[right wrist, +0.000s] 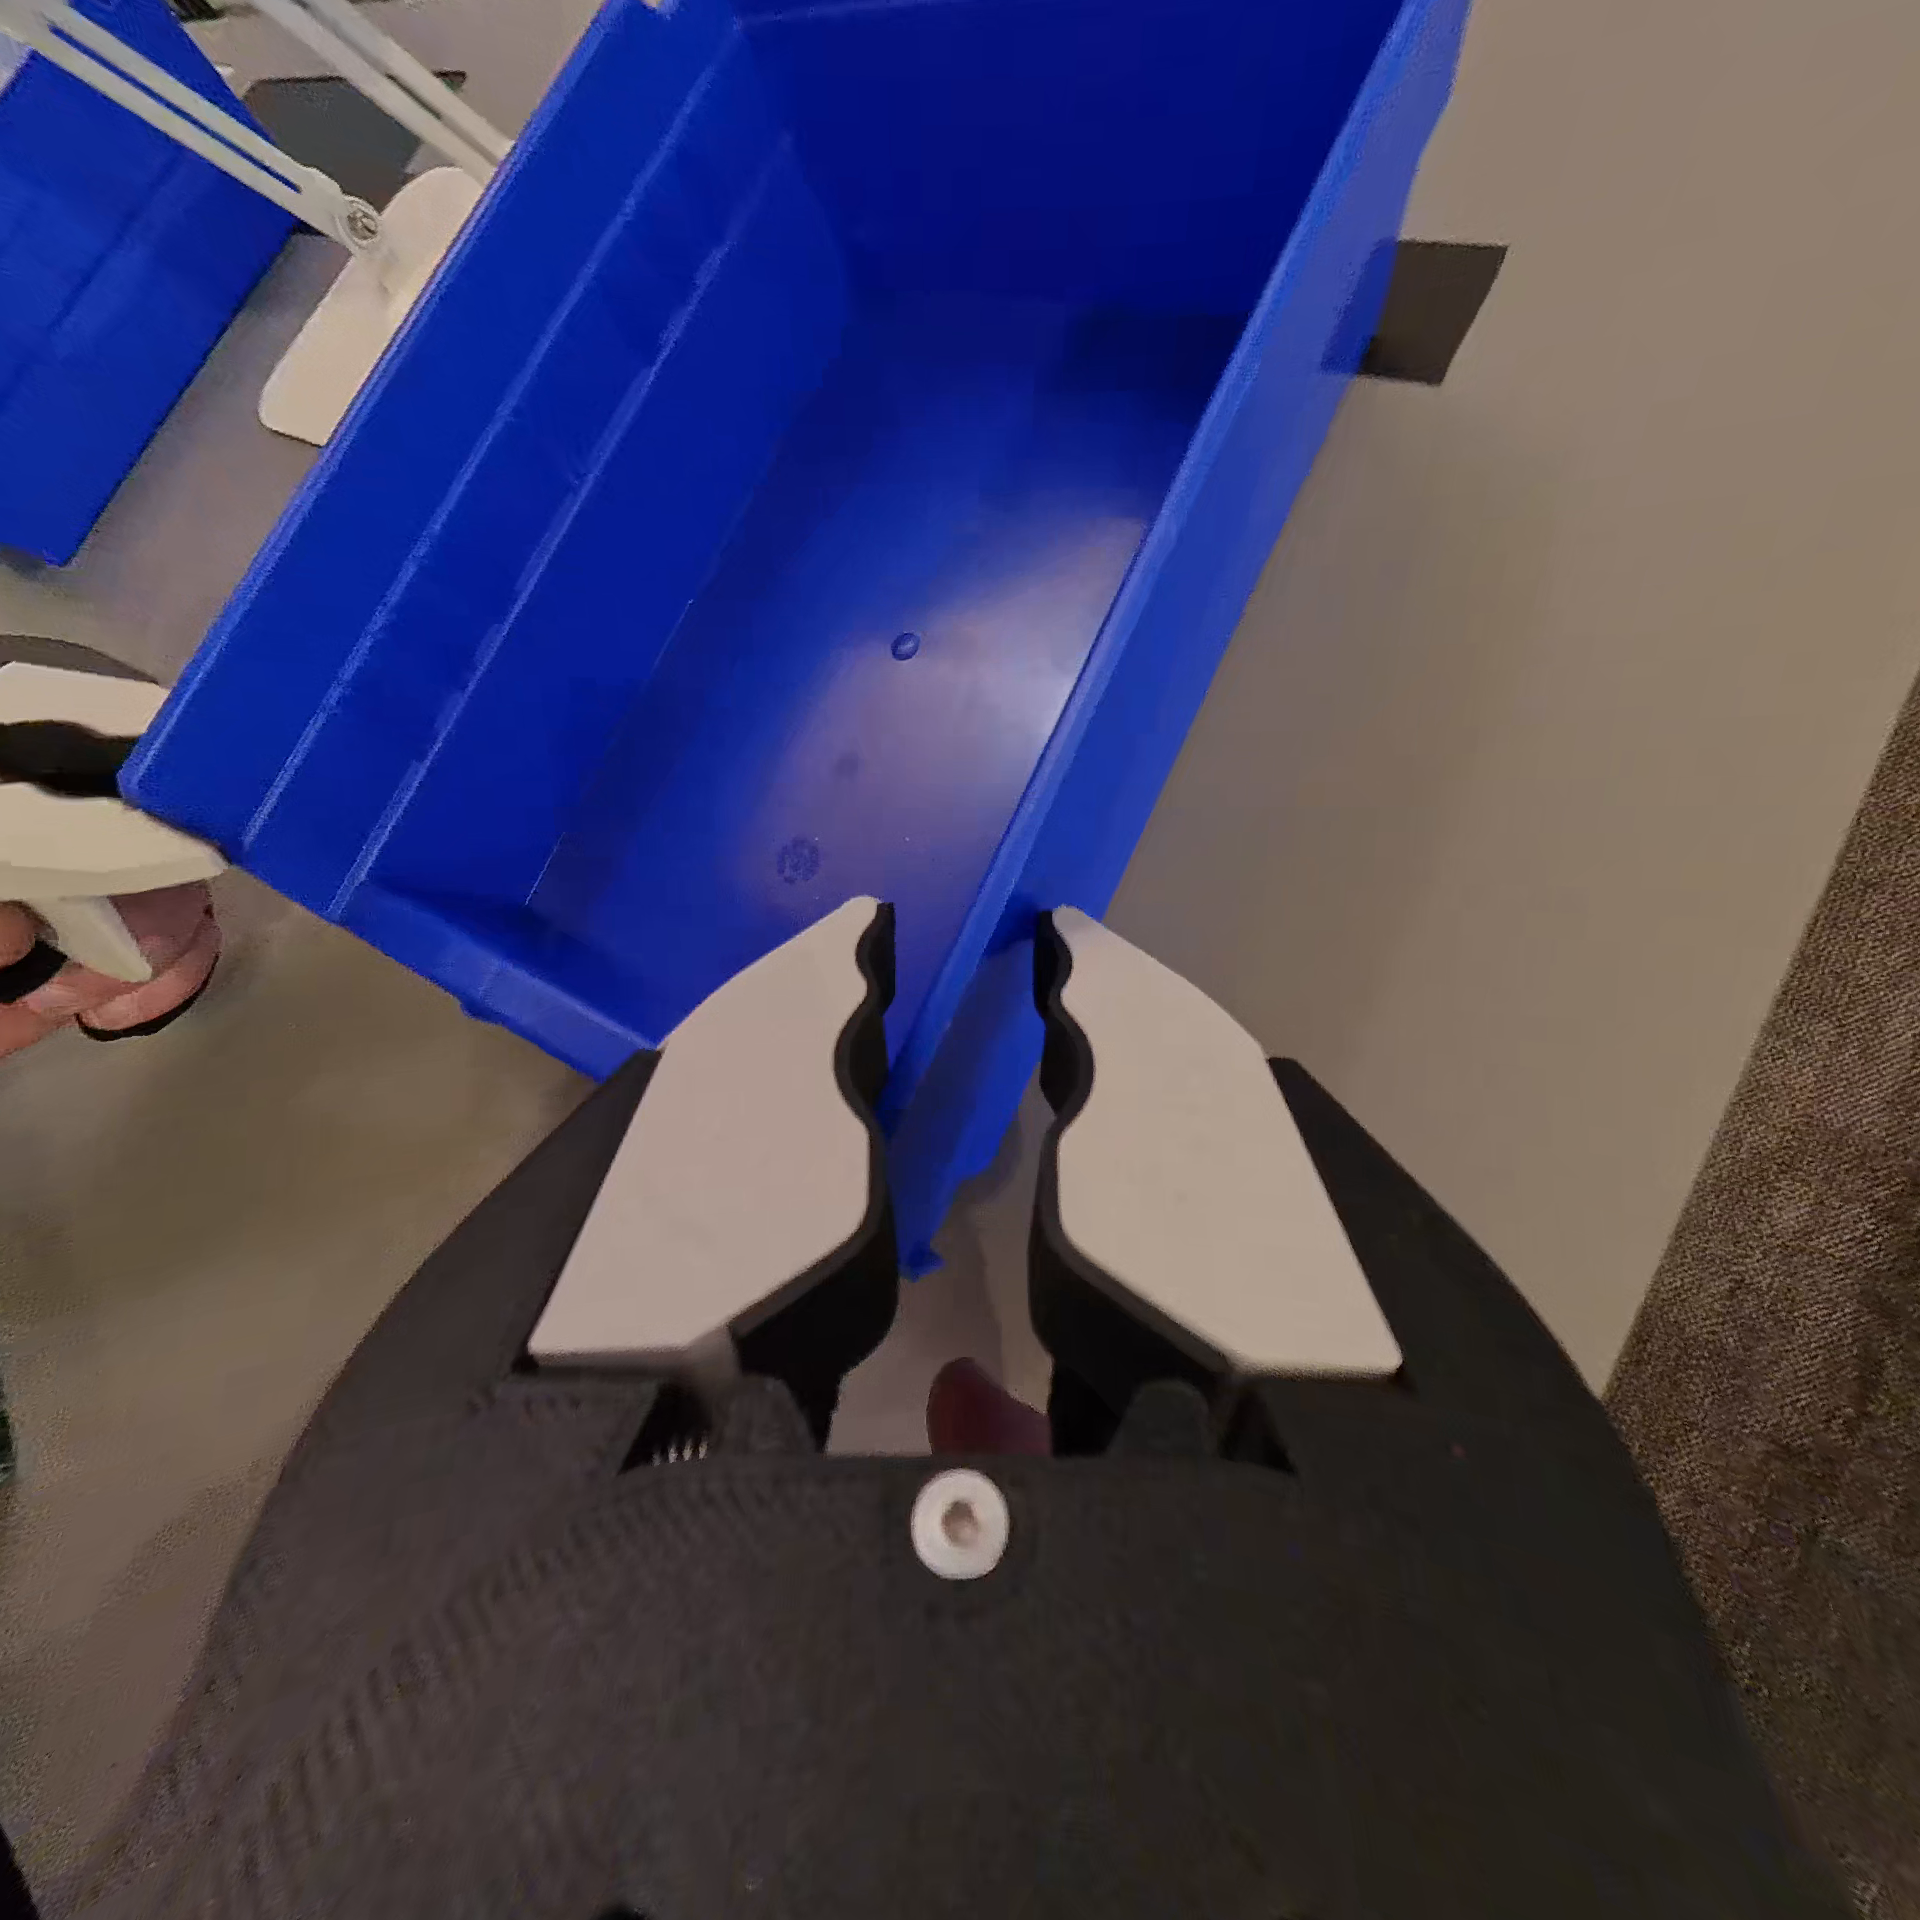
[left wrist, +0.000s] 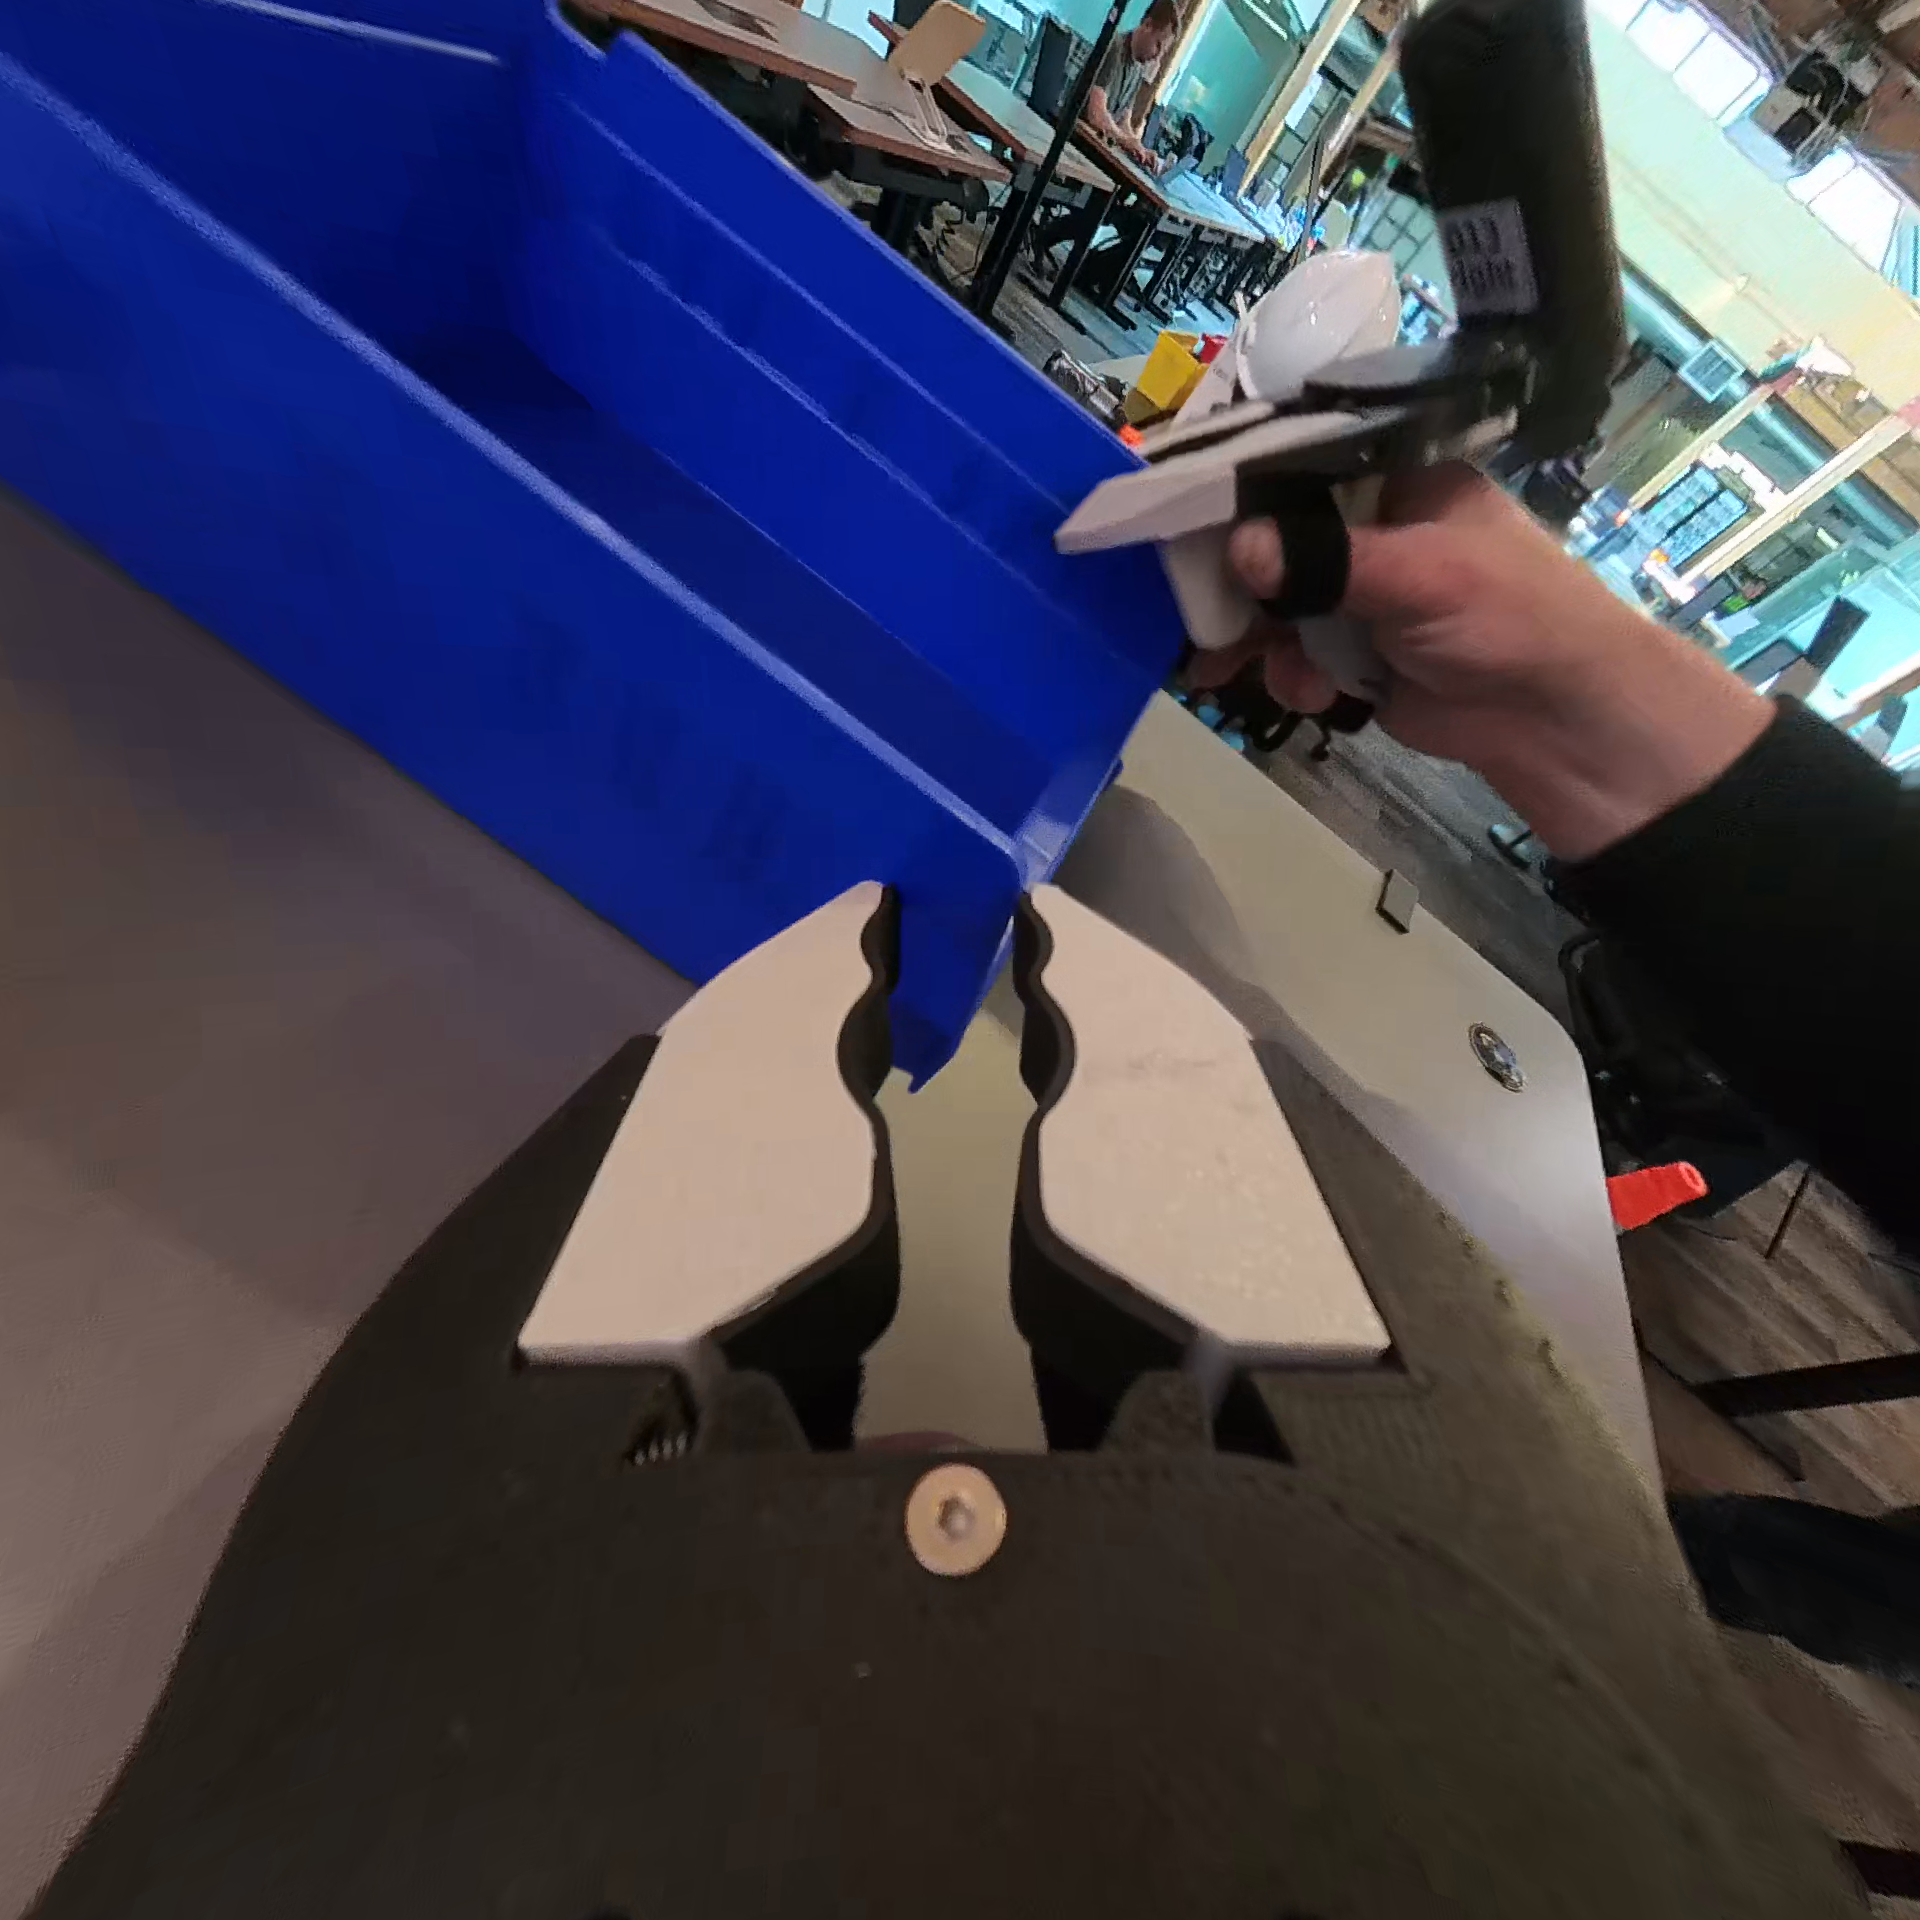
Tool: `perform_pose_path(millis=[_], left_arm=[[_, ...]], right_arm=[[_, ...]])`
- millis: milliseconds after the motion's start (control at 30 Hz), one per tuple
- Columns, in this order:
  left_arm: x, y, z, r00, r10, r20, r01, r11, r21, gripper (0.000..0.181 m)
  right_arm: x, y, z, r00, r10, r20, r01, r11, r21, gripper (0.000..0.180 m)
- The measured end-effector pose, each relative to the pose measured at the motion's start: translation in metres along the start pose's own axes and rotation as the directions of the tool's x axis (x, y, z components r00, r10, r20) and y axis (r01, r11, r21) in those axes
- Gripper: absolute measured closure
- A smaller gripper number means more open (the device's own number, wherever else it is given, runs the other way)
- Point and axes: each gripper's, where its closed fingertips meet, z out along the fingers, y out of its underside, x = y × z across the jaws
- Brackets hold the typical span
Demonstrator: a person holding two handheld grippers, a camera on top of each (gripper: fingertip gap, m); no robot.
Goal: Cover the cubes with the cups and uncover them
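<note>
The bin (right wrist: 644, 499) runs off the top of my right view, so its far wall is cut away; in the left view its wall is blurred and leaves the frame at the left. My left gripper (right wrist: 114, 790) shows in the right view only as two pale tips at the left edge, the rest cut off. A second bin (right wrist: 94, 312) is clipped by that same edge. The bin corner hides part of the desk (right wrist: 1558, 623) between my right fingers (right wrist: 748, 1143). Low between them sits a dark reddish shape I cannot make out. Far tables in the left view are too small to tell.
</note>
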Motion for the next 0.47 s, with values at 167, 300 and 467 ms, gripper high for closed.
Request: perform_pose_path(millis=[167,300,467], left_arm=[[-0.017,-0.014,0.011,1.0,-0.023,0.017,0.023,1.0,0.018,0.161],[-0.025,-0.018,0.01,1.0,-0.013,0.007,0.013,1.0,0.005,0.161],[-0.027,-0.026,0.002,1.0,-0.011,-0.013,0.012,1.0,0.027,0.156]], right_arm=[[0.014,-0.016,0.013,1.0,-0.003,-0.022,0.003,1.0,0.0,0.156],[0.015,-0.02,0.017,0.999,0.028,-0.043,-0.026,0.999,0.034,0.156],[0.021,-0.02,0.008,0.993,0.05,-0.111,-0.043,0.997,0.066,0.136]])
